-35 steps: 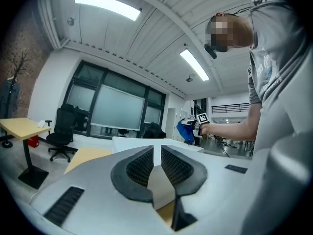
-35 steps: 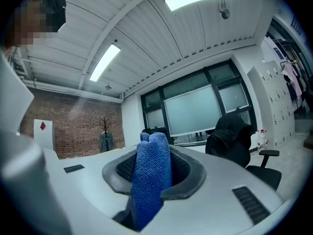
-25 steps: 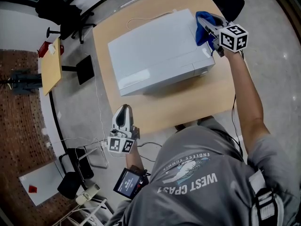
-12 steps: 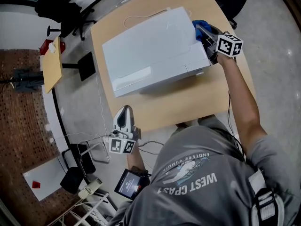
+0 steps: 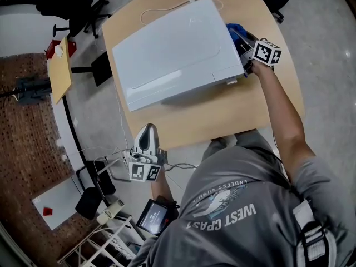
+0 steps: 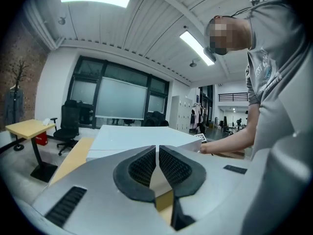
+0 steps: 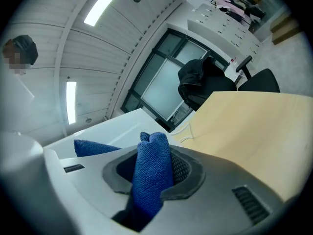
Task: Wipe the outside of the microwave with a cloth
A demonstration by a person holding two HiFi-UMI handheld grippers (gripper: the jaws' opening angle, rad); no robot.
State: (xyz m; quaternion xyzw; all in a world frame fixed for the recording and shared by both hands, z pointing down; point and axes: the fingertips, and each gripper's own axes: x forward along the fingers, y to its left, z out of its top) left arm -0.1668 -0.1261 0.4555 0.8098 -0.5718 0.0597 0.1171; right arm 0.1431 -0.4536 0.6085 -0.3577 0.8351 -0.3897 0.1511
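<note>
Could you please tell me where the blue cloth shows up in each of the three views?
Head view: the blue cloth is at upper right, against the microwave's right side, in the right hand-held gripper.
Left gripper view: not in it.
Right gripper view: lower centre, clamped between the jaws.
Shared landmark: the white microwave, seen in all three views.

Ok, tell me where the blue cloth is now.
Head view, upper right: the blue cloth is pinched in the right gripper, alongside the white microwave's right-hand side.
</note>
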